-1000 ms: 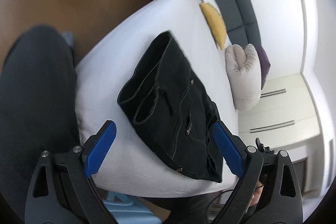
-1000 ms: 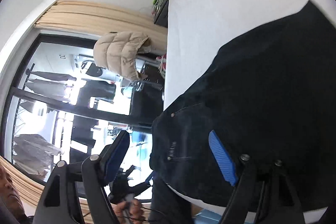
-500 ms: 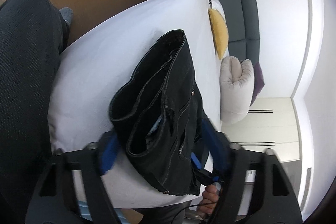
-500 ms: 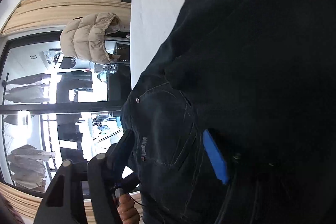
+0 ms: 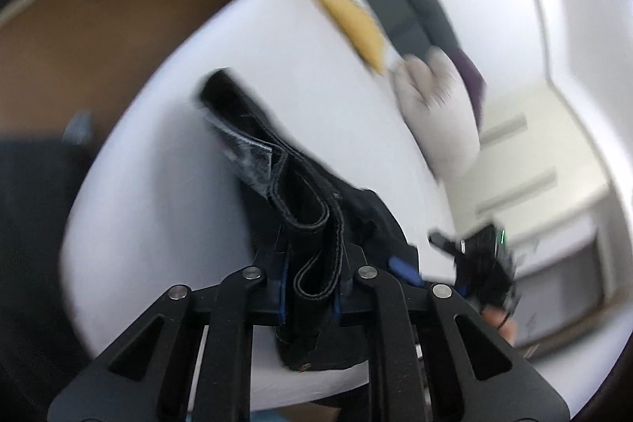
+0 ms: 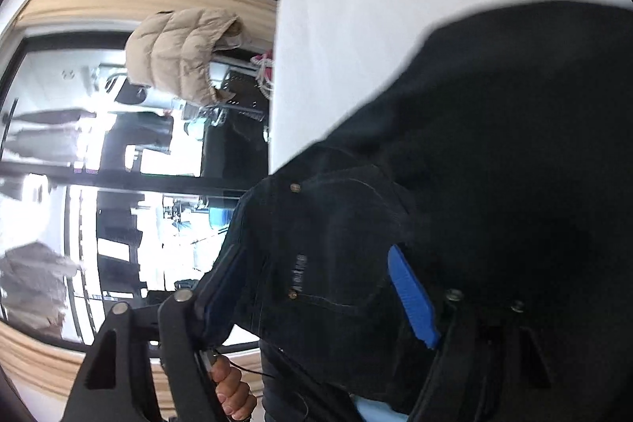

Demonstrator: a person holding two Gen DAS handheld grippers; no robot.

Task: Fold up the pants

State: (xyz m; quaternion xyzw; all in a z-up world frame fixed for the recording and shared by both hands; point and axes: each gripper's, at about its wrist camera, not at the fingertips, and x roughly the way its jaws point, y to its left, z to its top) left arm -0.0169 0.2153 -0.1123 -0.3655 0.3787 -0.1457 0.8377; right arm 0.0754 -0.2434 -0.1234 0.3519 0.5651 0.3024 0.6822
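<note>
Left wrist — jaws clamped on pants [image 5: 312,220] waistband edge — bed [image 5: 158,192] bare leftward.

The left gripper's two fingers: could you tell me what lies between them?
In the left wrist view, the left gripper is shut on a bunched fold of the black pants.

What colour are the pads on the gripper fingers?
Blue, seen best in the right wrist view on the right gripper's finger pad.

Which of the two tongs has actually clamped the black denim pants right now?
The left tongs: their blue pads pinch the folded waistband of the black denim pants. The right tongs have pads standing wide apart, with denim between them unpinched.
</note>
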